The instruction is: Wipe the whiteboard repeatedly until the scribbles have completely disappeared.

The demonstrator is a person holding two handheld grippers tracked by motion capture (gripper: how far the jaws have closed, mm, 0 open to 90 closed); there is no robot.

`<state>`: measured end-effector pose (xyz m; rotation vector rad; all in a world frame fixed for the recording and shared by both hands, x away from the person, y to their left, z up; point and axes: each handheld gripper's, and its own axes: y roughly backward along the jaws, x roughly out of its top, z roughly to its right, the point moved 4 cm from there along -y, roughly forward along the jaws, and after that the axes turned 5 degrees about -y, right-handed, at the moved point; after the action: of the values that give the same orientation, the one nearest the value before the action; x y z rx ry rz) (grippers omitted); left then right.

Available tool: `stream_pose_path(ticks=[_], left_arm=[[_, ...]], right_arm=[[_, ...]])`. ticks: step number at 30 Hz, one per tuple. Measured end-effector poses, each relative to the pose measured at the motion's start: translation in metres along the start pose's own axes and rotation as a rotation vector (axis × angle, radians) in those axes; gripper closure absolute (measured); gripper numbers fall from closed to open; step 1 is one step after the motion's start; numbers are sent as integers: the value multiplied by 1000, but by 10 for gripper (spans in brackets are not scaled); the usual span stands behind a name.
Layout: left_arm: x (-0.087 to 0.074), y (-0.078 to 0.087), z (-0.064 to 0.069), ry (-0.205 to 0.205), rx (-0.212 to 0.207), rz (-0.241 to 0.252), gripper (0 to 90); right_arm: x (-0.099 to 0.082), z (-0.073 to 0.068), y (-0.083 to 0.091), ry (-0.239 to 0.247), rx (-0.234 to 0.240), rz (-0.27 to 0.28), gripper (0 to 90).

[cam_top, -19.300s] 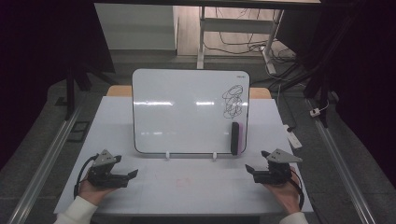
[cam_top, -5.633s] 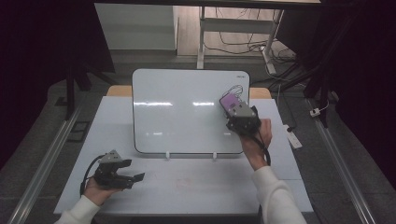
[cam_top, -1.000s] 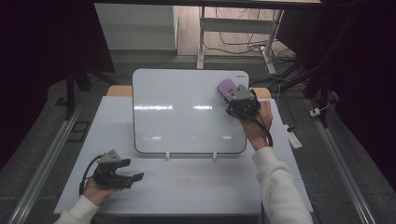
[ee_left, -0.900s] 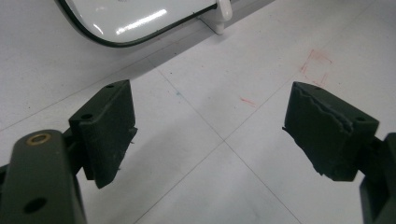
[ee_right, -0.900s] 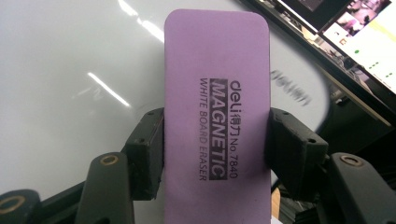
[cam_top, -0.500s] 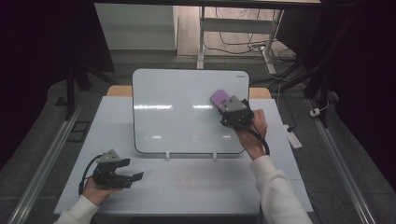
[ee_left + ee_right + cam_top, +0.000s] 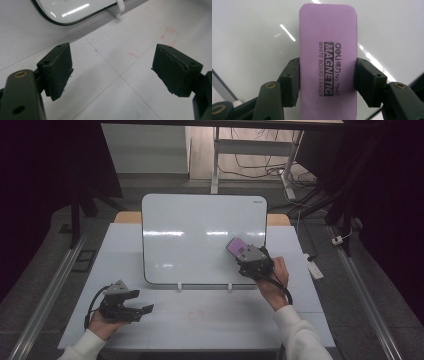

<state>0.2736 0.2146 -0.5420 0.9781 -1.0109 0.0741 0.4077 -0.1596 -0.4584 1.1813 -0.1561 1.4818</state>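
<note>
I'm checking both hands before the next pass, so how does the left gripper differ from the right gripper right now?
The left gripper is open and holds nothing, while the right gripper is shut on the purple eraser. The left gripper sits low over the white table near the person; the right gripper is up against the whiteboard. Both have the same dark two-jaw build.

My jaws clamp a purple magnetic eraser (image 7: 328,62) by its long sides, flat against the clean whiteboard (image 7: 190,235).
</note>
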Motion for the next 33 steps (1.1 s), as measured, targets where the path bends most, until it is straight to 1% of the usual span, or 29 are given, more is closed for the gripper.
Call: stream_pose_path(ticks=[1,3,4,5,7,11,12,13,14,18,23,26,28,29,31,32,33], left_arm=[[0,0,0,-2,0,-1,172],[0,0,0,-2,2,-1,172],[0,0,0,-2,2,-1,172],[0,0,0,-1,2,-1,171],[0,-1,1,-1,3,-3,171],[0,-1,1,-2,2,-3,171],[0,0,0,-1,4,-2,171],[0,0,0,0,3,-1,171],[0,0,0,0,3,-1,171],[0,-1,0,0,3,-2,171],[0,-1,0,-1,2,-2,171],[0,-1,0,-1,1,-2,171],[0,0,0,0,0,0,171],[0,0,0,1,1,0,171],[0,-1,-1,1,0,-2,171],[0,0,0,0,1,-2,171],[0,0,0,0,-1,0,171]], right_arm=[[0,2,0,-6,-6,1,410],[1,11,0,-23,-33,4,410],[1,11,0,-23,-33,4,410],[3,15,-1,-28,-43,8,410],[7,23,-2,-51,-62,16,410],[20,43,-4,-107,-91,39,410],[23,48,-5,-129,-89,44,409],[26,53,-5,-139,-100,50,410],[31,60,-6,-144,-126,58,409],[42,80,-8,-198,-151,78,409],[57,98,-11,-224,-171,89,409],[64,100,-13,-217,-179,85,409],[64,97,-14,-194,-186,85,409],[64,94,-14,-182,-178,88,409],[63,85,-14,-173,-140,95,409],[61,78,-13,-168,-116,101,410],[58,70,-13,-152,-107,102,410]])
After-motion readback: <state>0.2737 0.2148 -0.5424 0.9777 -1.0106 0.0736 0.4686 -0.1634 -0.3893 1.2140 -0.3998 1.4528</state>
